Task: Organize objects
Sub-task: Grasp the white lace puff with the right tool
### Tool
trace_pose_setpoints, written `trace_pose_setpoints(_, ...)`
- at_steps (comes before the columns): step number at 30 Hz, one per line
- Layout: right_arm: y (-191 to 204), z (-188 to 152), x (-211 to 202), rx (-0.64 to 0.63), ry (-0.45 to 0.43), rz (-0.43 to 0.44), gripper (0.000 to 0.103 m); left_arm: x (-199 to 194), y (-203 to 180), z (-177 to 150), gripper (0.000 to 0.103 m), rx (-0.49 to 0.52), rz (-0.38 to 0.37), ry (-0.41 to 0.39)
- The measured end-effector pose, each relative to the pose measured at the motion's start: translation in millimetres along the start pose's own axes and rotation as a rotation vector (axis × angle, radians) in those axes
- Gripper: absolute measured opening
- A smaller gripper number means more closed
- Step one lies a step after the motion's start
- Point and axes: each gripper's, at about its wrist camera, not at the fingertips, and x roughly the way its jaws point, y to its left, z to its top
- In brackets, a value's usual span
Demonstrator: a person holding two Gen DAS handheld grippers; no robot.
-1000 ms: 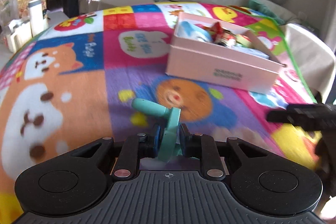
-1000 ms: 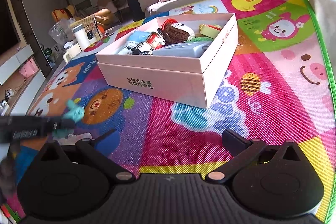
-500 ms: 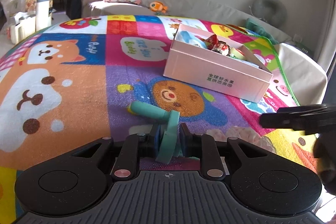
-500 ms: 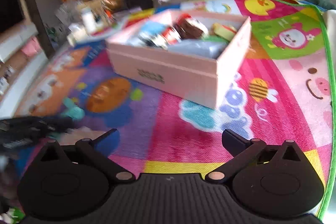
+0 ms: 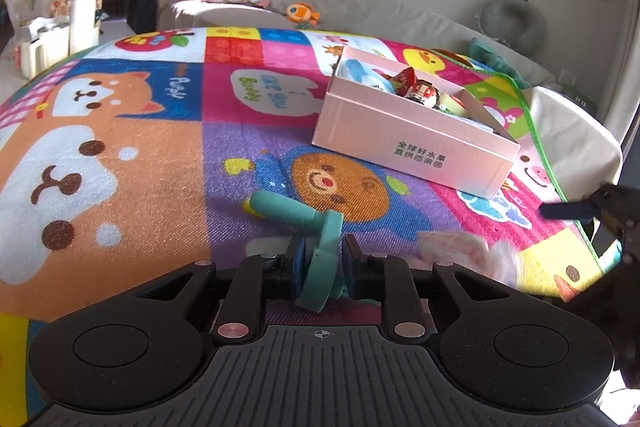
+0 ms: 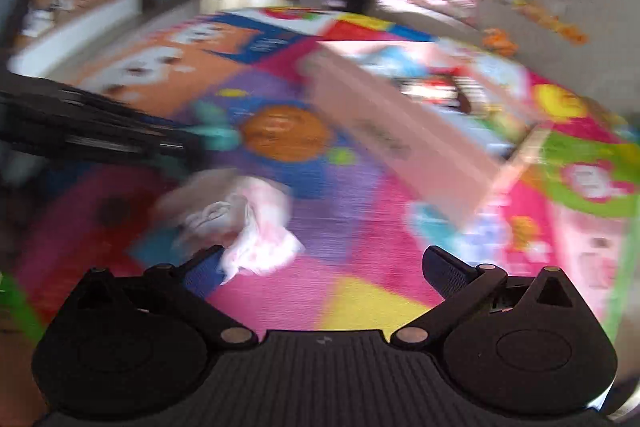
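My left gripper (image 5: 323,261) is shut on a teal plastic toy (image 5: 320,255) with a long handle, held low over the colourful play mat (image 5: 120,155). A pink box (image 5: 412,141) with several toys in it sits on the mat ahead and to the right; it shows blurred in the right wrist view (image 6: 400,143). My right gripper (image 6: 322,273) is open and empty, just above a crumpled pink-white cloth (image 6: 244,223) that lies close to its left finger. The cloth also shows in the left wrist view (image 5: 460,251).
A beige sofa (image 5: 360,11) with soft toys stands behind the mat. A white bottle (image 5: 83,19) and bags stand at the far left. The right gripper's fingers (image 5: 572,209) show at the right edge of the left wrist view. The right wrist view is motion-blurred.
The right gripper has swung left, from facing the box to over the pink-white cloth. The left gripper stays shut on the teal toy and has risen slightly.
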Motion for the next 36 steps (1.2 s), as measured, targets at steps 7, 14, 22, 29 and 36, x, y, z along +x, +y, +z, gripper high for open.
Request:
trace_pose_setpoints(7,-42,-5,-17,0.151,-0.034,0.034,0.103,0,1,0,0.023,-0.004,-0.001,0.0)
trace_pose_setpoints(14,1,7,-21,0.041,-0.092,0.158,0.1,0,1,0,0.023,-0.004,-0.001,-0.001)
trace_pose_setpoints(22,19,14,11,0.039,-0.034,0.179,0.051,-1,2,-1,0.023,-0.011,-0.004,-0.001)
trace_pose_setpoints(29,-18,13,-20,0.163,-0.094,0.142,0.036,-1,1,-1,0.023,-0.01,-0.002,-0.002)
trace_pose_setpoints(36,-68,10,-53,0.353,-0.169,0.135,0.036,-1,-1,-1,0.023,0.003,0.011,-0.002)
